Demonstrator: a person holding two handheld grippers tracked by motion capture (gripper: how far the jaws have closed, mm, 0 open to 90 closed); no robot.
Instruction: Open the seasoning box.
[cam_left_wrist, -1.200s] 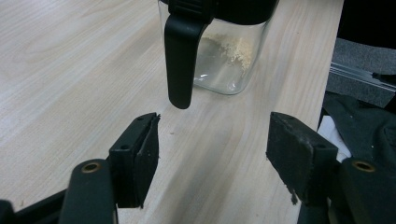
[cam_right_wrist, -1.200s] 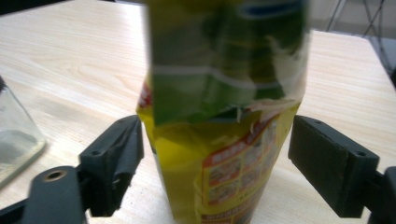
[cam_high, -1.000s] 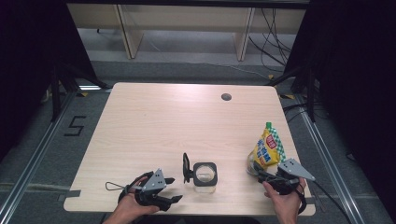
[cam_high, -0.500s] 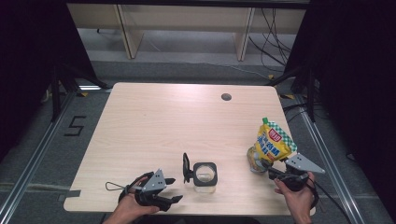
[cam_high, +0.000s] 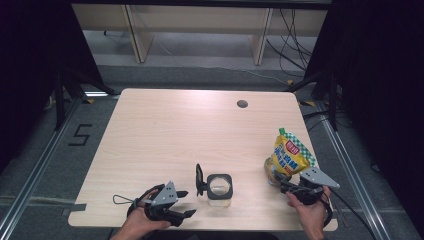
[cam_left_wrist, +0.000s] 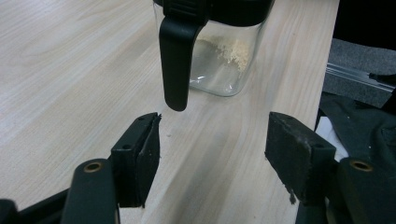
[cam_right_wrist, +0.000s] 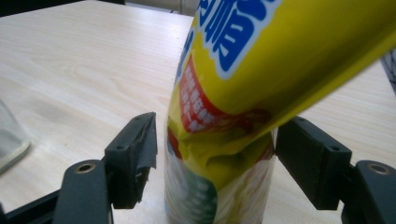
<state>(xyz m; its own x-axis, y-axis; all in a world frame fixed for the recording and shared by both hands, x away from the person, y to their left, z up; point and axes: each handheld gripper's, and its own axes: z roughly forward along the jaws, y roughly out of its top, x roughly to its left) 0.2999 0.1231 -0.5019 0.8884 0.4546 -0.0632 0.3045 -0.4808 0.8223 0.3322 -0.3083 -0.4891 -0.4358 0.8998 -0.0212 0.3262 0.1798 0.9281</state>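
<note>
Pouch: the yellow snack pouch (cam_high: 289, 156) stands near the table's (cam_high: 165, 135) right edge, its base between your right gripper's (cam_high: 283, 184) jaws, its printed top leaning away up the table and to the right.
Right gripper: jaws spread, a gap at each pad in the right gripper view (cam_right_wrist: 212, 154) — the pouch (cam_right_wrist: 243, 84) sits between them, not pinched; they have just been opening again.
Axis: the pouch's long axis runs from its crumpled base by the pads up and outward, so you close on the narrow base.
Jar: the clear container (cam_high: 219, 189) with its black lid flipped open stands between your hands, nearer the left gripper (cam_high: 184, 202).
Left gripper: spread and empty, pointing at the jar's hanging lid flap (cam_left_wrist: 177, 60).
Change: since the earlier frames the pouch tilts more to the right; your left hand has not moved.
</note>
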